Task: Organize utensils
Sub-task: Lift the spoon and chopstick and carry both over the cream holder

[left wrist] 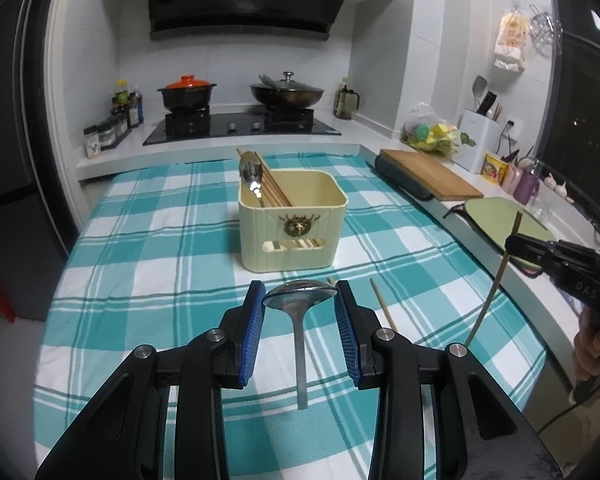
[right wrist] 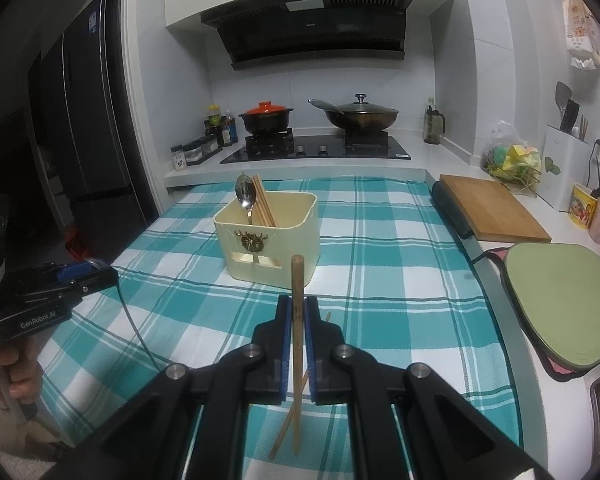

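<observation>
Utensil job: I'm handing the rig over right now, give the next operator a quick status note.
Left gripper: shut on the spoon by its bowl, handle hanging.
Right gripper: shut on a chopstick, held upright.
Holder on the checked cloth: one spoon and several chopsticks already in.
Left: drop both held pieces in; another chopstick lies on the cloth.

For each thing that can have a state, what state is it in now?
left gripper: shut on the spoon bowl
loose spoon: held, handle hanging down
right gripper: shut on a chopstick
held chopstick: near upright
utensil box: open top, holds a spoon and chopsticks
orange pot: lid on
wok: lid on
</observation>
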The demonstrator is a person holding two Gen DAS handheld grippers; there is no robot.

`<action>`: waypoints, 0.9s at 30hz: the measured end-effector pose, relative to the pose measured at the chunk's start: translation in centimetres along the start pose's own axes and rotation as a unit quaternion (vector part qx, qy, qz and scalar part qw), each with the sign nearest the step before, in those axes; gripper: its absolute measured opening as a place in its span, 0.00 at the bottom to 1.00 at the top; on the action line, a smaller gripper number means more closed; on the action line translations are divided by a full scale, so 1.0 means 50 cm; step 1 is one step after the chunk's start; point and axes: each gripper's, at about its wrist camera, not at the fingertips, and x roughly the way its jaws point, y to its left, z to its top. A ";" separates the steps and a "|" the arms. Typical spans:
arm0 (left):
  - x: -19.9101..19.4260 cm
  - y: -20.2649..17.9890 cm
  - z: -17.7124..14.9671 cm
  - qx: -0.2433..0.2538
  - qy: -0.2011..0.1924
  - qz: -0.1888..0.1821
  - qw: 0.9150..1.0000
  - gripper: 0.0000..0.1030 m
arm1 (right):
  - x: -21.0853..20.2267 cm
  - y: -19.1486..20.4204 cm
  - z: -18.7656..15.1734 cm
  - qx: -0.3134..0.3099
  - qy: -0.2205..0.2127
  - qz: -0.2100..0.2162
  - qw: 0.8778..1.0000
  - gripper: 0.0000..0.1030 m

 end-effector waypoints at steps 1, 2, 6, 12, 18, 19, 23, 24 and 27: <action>-0.007 0.008 0.010 -0.004 -0.003 -0.003 1.000 0.34 | 0.002 0.000 0.006 -0.002 0.001 0.001 1.000 0.06; -0.015 0.016 0.022 -0.007 -0.006 -0.006 1.000 0.34 | 0.004 0.000 0.013 -0.005 0.001 0.002 1.000 0.06; -0.039 0.045 0.088 -0.017 -0.022 -0.020 0.999 0.34 | 0.017 -0.001 0.059 -0.012 0.000 0.010 1.000 0.06; -0.049 0.076 0.232 -0.027 -0.074 -0.028 0.997 0.34 | 0.035 0.013 0.192 -0.033 -0.049 0.017 0.998 0.06; 0.030 0.093 0.370 -0.038 -0.120 -0.015 0.992 0.34 | 0.089 0.022 0.346 -0.032 -0.119 0.032 0.992 0.06; 0.056 0.095 0.385 -0.039 -0.122 -0.009 0.992 0.34 | 0.108 0.022 0.367 -0.027 -0.125 0.038 0.991 0.06; 0.180 0.103 0.407 -0.044 -0.097 0.003 0.994 0.34 | 0.204 0.019 0.422 -0.021 -0.128 0.052 0.990 0.06; 0.216 0.106 0.406 -0.047 -0.081 0.003 0.996 0.34 | 0.234 0.018 0.428 -0.022 -0.124 0.056 0.990 0.06; 0.319 0.115 0.390 -0.057 -0.024 -0.001 0.998 0.34 | 0.326 0.021 0.427 -0.037 -0.095 0.062 0.993 0.06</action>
